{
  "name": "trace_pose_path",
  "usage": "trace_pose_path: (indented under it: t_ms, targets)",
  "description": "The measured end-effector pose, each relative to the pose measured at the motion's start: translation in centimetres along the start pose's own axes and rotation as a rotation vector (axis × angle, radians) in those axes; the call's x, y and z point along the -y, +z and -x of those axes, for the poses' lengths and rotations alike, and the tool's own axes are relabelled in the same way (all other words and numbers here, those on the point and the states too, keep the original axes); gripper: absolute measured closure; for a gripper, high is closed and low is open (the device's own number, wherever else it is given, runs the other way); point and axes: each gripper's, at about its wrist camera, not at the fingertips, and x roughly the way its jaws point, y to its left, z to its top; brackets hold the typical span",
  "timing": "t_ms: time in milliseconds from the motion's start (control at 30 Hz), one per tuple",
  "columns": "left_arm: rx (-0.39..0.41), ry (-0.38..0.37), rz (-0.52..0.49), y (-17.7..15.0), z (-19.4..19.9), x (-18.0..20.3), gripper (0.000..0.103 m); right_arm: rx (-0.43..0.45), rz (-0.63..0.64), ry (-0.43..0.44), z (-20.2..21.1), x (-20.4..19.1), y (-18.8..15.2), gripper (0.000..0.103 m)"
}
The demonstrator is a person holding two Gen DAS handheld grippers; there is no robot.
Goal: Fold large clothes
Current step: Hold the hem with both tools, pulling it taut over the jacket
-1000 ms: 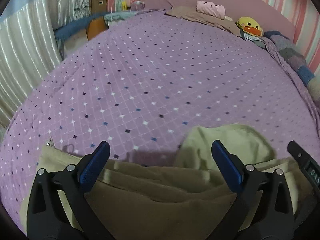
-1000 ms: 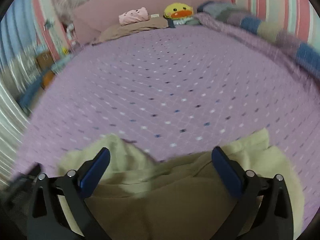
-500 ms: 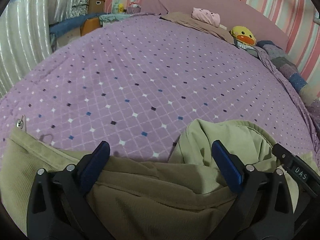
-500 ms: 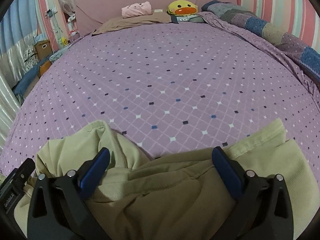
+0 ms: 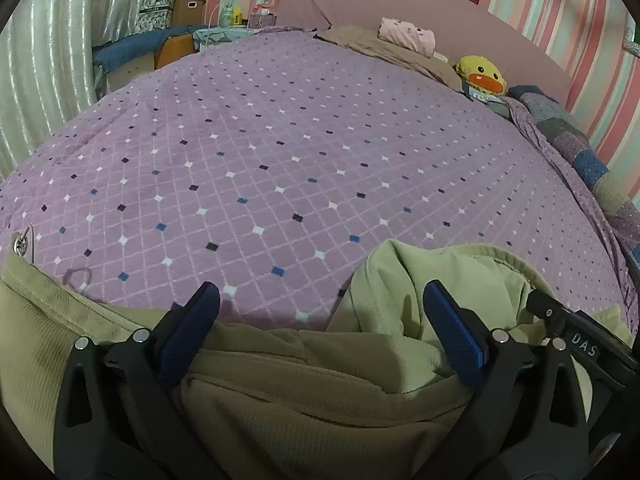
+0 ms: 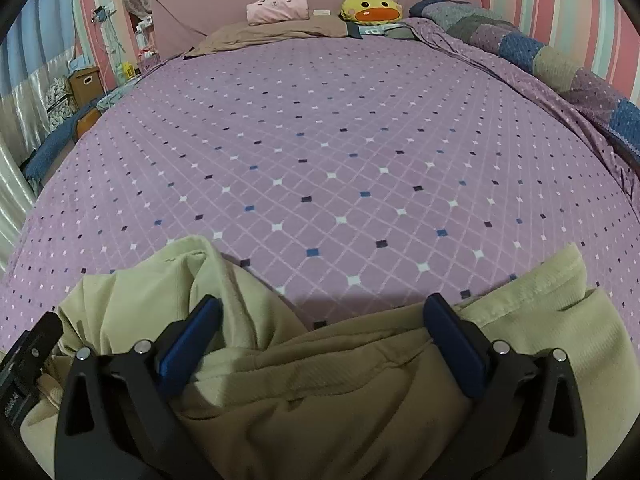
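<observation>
left claw (image 5: 318, 328): mine, jaws spread wide, gripping nothing; blue pads hang over the bunched cloth
right claw (image 6: 320, 330): mine too, jaws wide apart, nothing clamped; cloth lies under and between the fingers
other claw seen: right one's black body pokes in at the far right edge of the left view, "DAS" label on it
garment (image 5: 320, 392): big olive-tan piece, ribbed knit outside, paler fleecy lining showing; heaped at the near edge of the bed
lump: rumpled hood-like or sleeve-like bulge between the two claws, can't tell which part
zipper pull (image 5: 22, 242): metal, at the garment's far-left corner, lying on the bedspread
progress: early, my guess; no clean fold visible, cloth wrinkled and doubled on itself; spreading flat and all folds left
bedspread (image 6: 340, 152): purple, diamond pattern, bare beyond the garment
far end: pillow, pink plush (image 6: 278, 8), yellow duck plush (image 6: 372, 8), patchwork quilt along the right side
containers: cardboard boxes (image 5: 188, 8) beside the bed, contents not visible
</observation>
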Motion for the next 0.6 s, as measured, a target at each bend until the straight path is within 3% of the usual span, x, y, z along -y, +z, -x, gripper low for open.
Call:
trace_pose_path:
  t_ms: [300,600]
  targets:
    - [0.036,0.007,-0.001,-0.24,0.53,-0.07,0.003,0.014,-0.002,0.001,0.11,0.03,0.01,0.001]
    - [0.013,0.002,-0.008,-0.07,-0.01,0.06,0.003,0.007,0.003,-0.009,-0.15,-0.22,0.17,0.001]
